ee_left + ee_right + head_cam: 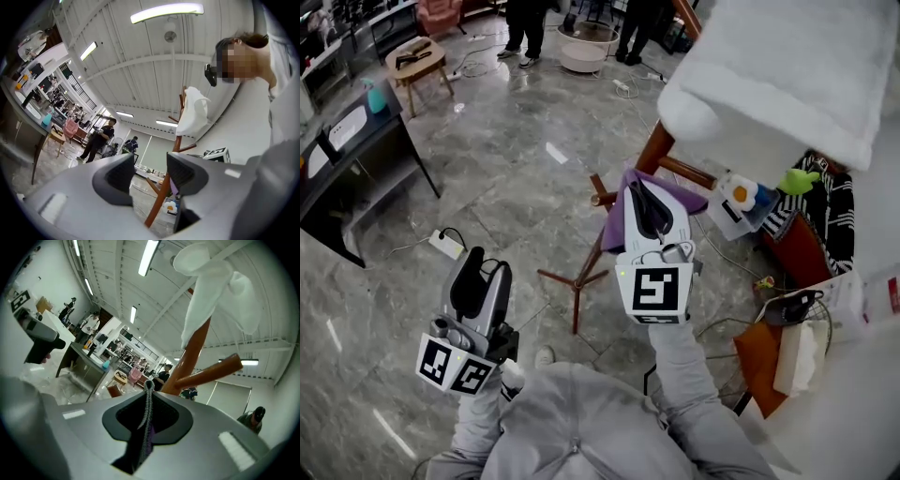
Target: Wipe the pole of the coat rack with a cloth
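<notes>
The right gripper [643,199] is pinching a purple cloth [616,227], its jaws pressed together on a thin fold of the fabric. In the head view the cloth is hanging at the centre of the frame and draping over the brown wooden pole [592,259] of the coat rack. The pole's long axis is running diagonally there, from the upper right down to three splayed legs [573,279] on the grey marble floor [506,150] at lower centre. In the right gripper view the pole is rising just past the jaws and leaning toward the upper right, with a side peg [211,371] pointing right. A white garment [778,66] is hanging over the top of the rack. The left gripper [484,266] is hovering at the lower left, apart from the rack, its jaws spread and holding nothing.
</notes>
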{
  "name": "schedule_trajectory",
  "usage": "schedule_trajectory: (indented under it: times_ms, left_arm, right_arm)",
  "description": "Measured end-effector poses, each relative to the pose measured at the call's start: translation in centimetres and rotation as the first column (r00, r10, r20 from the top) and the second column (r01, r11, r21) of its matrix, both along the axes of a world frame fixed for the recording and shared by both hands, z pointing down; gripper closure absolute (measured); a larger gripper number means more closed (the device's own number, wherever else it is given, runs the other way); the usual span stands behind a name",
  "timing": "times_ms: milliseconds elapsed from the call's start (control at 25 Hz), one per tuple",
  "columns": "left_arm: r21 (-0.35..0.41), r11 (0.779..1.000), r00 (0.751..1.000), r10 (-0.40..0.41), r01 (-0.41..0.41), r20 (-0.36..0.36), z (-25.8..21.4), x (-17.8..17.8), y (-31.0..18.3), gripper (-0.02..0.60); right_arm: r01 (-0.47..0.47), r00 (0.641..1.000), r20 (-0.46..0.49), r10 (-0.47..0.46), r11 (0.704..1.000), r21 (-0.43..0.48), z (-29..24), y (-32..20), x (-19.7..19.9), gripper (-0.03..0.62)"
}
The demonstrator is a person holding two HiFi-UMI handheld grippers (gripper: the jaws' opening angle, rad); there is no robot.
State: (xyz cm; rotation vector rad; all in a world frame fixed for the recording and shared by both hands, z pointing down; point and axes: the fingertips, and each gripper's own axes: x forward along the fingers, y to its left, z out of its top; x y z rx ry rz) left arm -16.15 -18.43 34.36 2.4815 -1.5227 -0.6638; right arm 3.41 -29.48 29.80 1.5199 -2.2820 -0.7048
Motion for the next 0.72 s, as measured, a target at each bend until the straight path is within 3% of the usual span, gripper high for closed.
schedule_trajectory:
  times_ms: [280,720]
  left_arm:
    - [-0.006,1.000,1.000,0.006,-0.006,-0.003,0.2,0.2,-0.5,0.348]
    - [-0.001,1.000,1.000,0.006,-0.006,-0.013,0.2,0.6,-0.7,0.348]
  right_arm:
    - [0.137,0.978,0.172,-0.118,0.985,-0.108,0.5,-0.3,-0.8,0.562]
    - [0.318,0.942,0.155,-0.296,0.937,-0.141,-2.7,2.0,-5.4,0.562]
